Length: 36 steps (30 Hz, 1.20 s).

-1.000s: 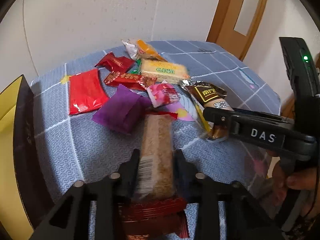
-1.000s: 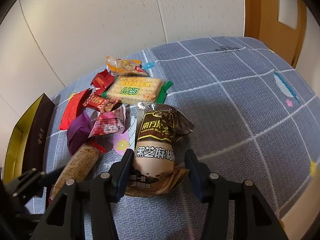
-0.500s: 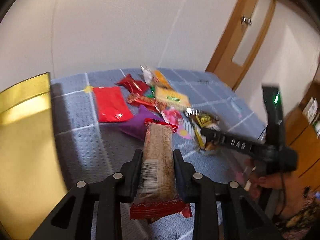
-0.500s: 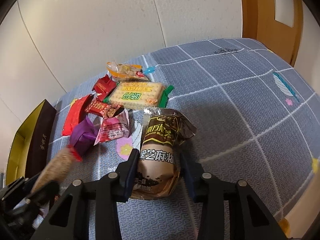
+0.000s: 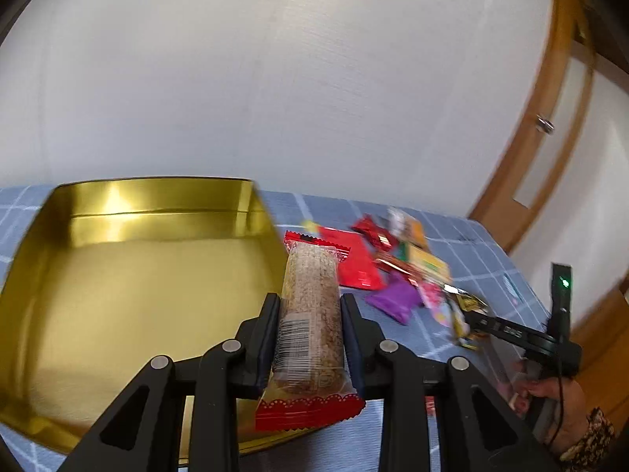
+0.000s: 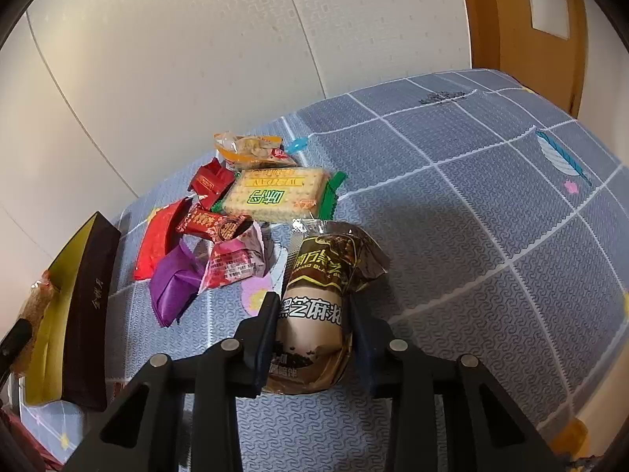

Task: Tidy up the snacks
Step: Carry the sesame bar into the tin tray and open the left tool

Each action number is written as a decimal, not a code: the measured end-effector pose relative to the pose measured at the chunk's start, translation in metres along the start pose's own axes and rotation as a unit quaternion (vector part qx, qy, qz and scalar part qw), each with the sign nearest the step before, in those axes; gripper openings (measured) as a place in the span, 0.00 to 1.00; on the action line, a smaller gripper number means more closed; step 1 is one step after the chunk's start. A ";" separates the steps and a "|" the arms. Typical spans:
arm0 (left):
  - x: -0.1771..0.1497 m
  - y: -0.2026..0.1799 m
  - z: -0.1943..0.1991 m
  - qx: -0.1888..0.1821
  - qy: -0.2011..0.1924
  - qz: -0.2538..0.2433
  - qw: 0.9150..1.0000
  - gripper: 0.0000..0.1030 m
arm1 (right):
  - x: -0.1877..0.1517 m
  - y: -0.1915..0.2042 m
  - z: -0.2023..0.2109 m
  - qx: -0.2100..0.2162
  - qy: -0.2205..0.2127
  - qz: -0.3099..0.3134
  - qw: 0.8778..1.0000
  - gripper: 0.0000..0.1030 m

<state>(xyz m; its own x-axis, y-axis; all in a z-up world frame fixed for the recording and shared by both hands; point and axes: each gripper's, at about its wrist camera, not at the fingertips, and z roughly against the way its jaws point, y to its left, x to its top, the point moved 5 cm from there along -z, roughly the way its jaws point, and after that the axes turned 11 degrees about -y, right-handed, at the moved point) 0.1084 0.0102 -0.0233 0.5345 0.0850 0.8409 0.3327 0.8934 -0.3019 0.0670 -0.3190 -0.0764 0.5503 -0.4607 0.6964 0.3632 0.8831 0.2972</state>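
Desk [image 6: 491,204]: blue-grey checked cloth is covering it; wall behind, wooden door at far right.
Gold box [image 5: 118,275]: is sitting open on the desk's left side, shiny inside, dark outer wall showing in right wrist view [image 6: 88,314]. Can't see anything lying in it.
Snack pile [image 6: 236,216]: is lying on the cloth just right of the box, approx. mid-desk; packets touching/overlapping.
Cracker pack [image 6: 275,194]: yellow w/ green ends, is lying flat near the pile's back.
Red flat packet [image 5: 355,265]: is lying nearest the box.
Purple packet [image 6: 173,287]: is lying at the pile's front, touching a pink candy wrapper [image 6: 234,265].
Left claw [image 5: 310,338]: is gripping the sesame bar [image 5: 312,314] w/ both fingers pressed on its long sides; bar is pointing fwd, lifted off the cloth, over the box's right rim.
Right claw [image 6: 312,334]: fingers are closing narrowly round the brown sesame-paste pouch [image 6: 318,306], both touching its sides; pouch's far end is resting on the cloth, just beside the pile.
Right hand [image 5: 550,397]: is holding the right claw's handle, seen at the left view's edge.
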 end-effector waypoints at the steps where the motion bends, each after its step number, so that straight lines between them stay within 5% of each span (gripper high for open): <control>1: 0.000 0.007 0.002 0.009 -0.001 0.005 1.000 0.30 | 0.000 0.000 0.000 0.001 0.000 -0.004 1.000 0.34; 12: -0.001 0.079 0.026 0.109 -0.003 0.036 0.993 0.30 | 0.003 0.007 0.009 0.005 -0.016 -0.007 1.000 0.21; 20: -0.008 0.109 0.032 0.167 0.011 0.050 0.985 0.30 | -0.001 0.008 0.001 0.001 -0.001 -0.012 1.000 0.45; 22: -0.010 0.116 0.031 0.182 0.016 0.050 0.982 0.30 | -0.002 0.010 -0.002 0.004 0.006 -0.013 1.000 0.58; 26: -0.013 0.124 0.034 0.205 0.023 0.043 0.977 0.30 | -0.006 0.016 -0.011 -0.021 0.013 0.015 1.000 0.59; 31: -0.014 0.128 0.039 0.226 0.026 0.030 0.973 0.30 | -0.009 0.025 -0.015 -0.039 0.010 0.063 0.997 0.38; 36: -0.017 0.138 0.040 0.252 0.032 0.020 0.967 0.30 | -0.008 0.021 -0.012 -0.033 0.005 0.047 0.998 0.31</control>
<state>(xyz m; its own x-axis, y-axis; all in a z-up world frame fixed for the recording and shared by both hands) 0.1145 0.1494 -0.0611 0.5919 0.1114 0.7983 -0.1019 0.9928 -0.0630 0.0793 -0.2983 -0.0836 0.5921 -0.3776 0.7119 0.3580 0.9147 0.1874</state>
